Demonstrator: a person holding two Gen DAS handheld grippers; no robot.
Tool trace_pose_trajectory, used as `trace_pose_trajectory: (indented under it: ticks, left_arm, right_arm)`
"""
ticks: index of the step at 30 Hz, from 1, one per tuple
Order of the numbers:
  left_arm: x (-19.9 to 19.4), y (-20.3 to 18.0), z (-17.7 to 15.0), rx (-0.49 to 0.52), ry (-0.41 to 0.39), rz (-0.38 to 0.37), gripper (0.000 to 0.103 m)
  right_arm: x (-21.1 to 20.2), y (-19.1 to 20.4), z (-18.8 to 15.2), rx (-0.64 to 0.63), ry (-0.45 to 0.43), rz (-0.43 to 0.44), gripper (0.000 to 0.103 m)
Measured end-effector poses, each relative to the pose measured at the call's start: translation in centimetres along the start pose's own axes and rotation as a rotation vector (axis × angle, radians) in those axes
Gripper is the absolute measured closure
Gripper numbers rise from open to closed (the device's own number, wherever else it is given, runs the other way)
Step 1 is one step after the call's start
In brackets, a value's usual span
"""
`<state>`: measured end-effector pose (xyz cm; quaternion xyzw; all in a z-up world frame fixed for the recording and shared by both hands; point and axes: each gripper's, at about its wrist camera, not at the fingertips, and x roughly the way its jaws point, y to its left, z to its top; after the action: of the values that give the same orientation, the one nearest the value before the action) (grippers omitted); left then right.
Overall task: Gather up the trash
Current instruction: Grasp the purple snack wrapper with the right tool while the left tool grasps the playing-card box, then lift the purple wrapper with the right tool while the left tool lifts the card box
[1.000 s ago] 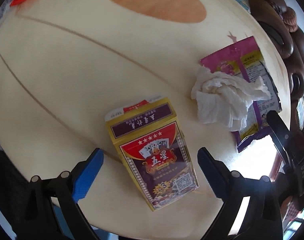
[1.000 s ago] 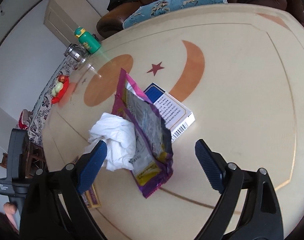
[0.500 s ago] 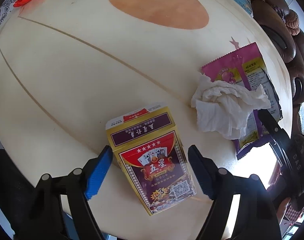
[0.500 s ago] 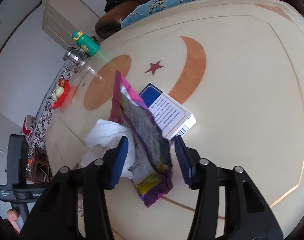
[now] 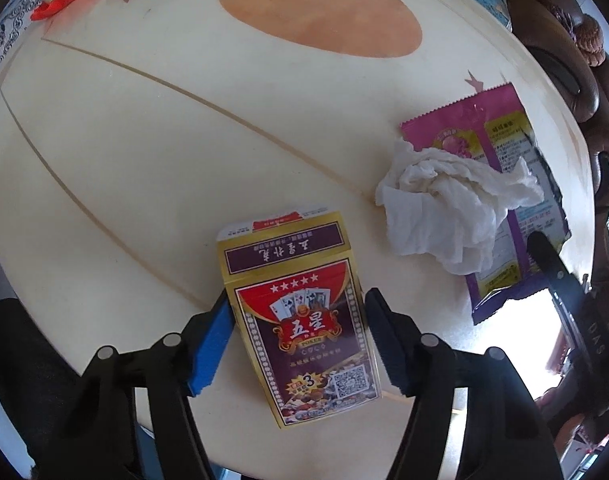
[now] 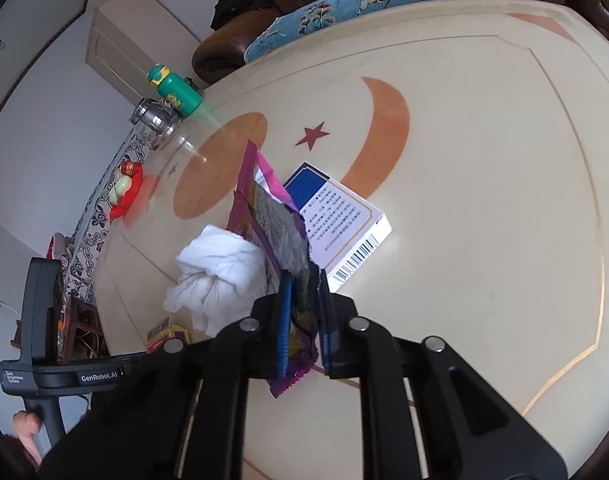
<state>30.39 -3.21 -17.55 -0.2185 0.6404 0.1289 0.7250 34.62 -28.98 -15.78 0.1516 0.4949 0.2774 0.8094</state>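
A gold and red playing-card box (image 5: 300,308) lies on the cream table (image 5: 144,152). My left gripper (image 5: 298,312) points straight down over it; its jaws are closing, and the blue pads (image 5: 214,336) touch the box's two long sides. A purple snack wrapper (image 6: 264,208) rises from the table, with my right gripper (image 6: 304,284) shut on its lower end. A crumpled white tissue (image 6: 216,264) rests against the wrapper's left side. In the left wrist view the tissue (image 5: 444,216) lies partly on the wrapper (image 5: 500,132).
A white and blue carton (image 6: 340,224) lies behind the wrapper. A green bottle (image 6: 176,90), a glass jar (image 6: 154,122) and a red dish (image 6: 124,196) stand at the table's far left edge. A brown sofa (image 6: 264,20) with a blue cushion (image 6: 344,4) borders the far side.
The right jaws closed from wide apart onto the purple wrapper. The left jaws narrowed until the pads reached the card box's sides. Neither hand shifted much.
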Motion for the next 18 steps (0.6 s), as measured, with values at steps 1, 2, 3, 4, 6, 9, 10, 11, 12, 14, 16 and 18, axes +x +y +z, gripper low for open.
trace_pose_trajectory:
  ticks: [1, 2, 3, 4, 6, 9, 10, 11, 12, 14, 16, 18]
  left_arm:
    - [-0.1, 0.0, -0.1, 0.0, 0.002, -0.005, 0.04]
    - [-0.1, 0.0, 0.0, 0.003, 0.003, -0.007, 0.04]
    - [-0.2, 0.1, 0.0, 0.008, 0.005, -0.009, 0.04]
    - [-0.3, 0.0, -0.1, 0.014, 0.003, -0.01, 0.041]
    - [-0.6, 0.7, -0.2, 0.022, -0.002, -0.014, 0.041]
    - [-1.0, 1.0, 0.0, 0.036, -0.012, -0.017, 0.041]
    - [-1.1, 1.2, 0.1, 0.038, -0.013, -0.02, 0.041]
    - [-1.2, 1.3, 0.1, 0.039, -0.011, -0.024, 0.041]
    - [-1.3, 1.4, 0.1, 0.043, -0.01, -0.027, 0.041]
    - [-1.5, 1.1, 0.2, 0.047, -0.013, -0.03, 0.041]
    - [-2.0, 1.2, 0.2, 0.055, -0.026, -0.031, 0.041]
    - [-2.5, 1.3, 0.1, 0.064, -0.029, -0.039, 0.041]
  right_arm:
    - [-0.1, 0.1, -0.1, -0.001, -0.005, 0.0, 0.094]
    - [-0.3, 0.3, -0.2, -0.007, -0.011, 0.0, 0.095]
    - [-0.8, 0.6, -0.3, -0.017, -0.028, -0.007, 0.095]
    - [-1.2, 0.9, -0.3, -0.026, -0.037, -0.005, 0.095]
    - [-2.3, 2.0, -0.3, -0.055, -0.064, -0.015, 0.096]
    - [-4.1, 3.9, -0.3, -0.108, -0.101, -0.039, 0.097]
    - [-4.5, 4.5, -0.4, -0.119, -0.109, -0.036, 0.097]
    - [-5.1, 5.2, -0.5, -0.138, -0.12, -0.044, 0.097]
    - [-5.5, 5.8, -0.6, -0.154, -0.131, -0.056, 0.097]
    - [-6.1, 6.5, -0.8, -0.171, -0.137, -0.07, 0.097]
    - [-6.9, 7.2, -1.1, -0.187, -0.162, -0.102, 0.097]
    - [-7.8, 7.6, -1.6, -0.211, -0.177, -0.142, 0.097]
